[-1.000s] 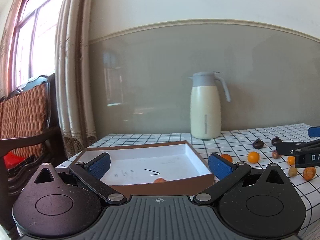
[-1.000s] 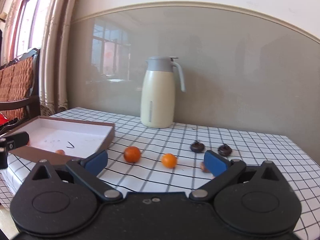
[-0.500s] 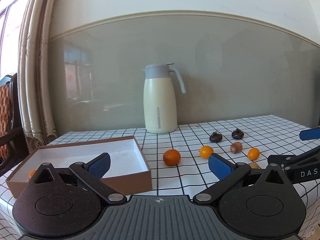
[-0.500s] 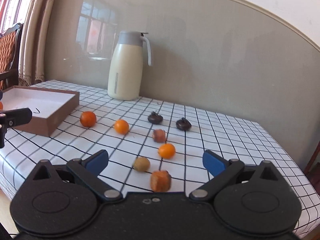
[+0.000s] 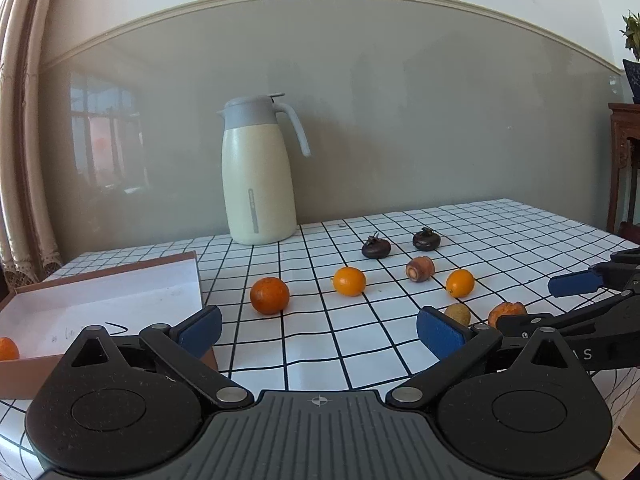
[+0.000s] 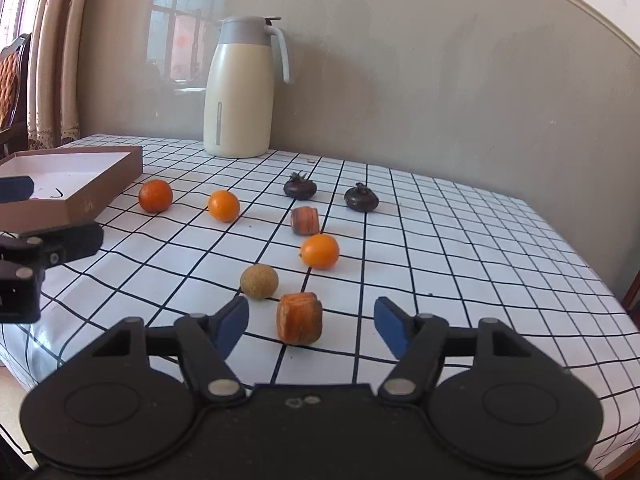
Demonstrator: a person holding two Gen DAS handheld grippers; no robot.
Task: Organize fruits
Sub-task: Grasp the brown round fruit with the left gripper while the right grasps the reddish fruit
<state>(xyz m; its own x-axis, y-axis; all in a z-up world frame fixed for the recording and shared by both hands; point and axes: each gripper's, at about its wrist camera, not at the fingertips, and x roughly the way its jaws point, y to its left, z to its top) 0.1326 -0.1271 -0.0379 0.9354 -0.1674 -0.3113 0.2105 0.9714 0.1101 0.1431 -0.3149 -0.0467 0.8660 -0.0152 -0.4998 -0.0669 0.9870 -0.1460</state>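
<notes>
- right gripper (image 6: 311, 325): jaws have just been closing, pads apart around the blocky orange fruit (image 6: 299, 323) without touching it.
- left gripper (image 5: 319, 330): jaws wide apart, nothing between, beside the brown box (image 5: 104, 272).
- tan fruit (image 6: 259, 281) just behind, then three oranges.
- two dark fruits (image 6: 300, 188) beyond, cream jug (image 6: 239, 92) at the wall.

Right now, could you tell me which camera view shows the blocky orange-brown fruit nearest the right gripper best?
The right wrist view: the blocky fruit lies whole and unobstructed between the jaws. The left wrist view shows only its top behind gripper parts.
</notes>
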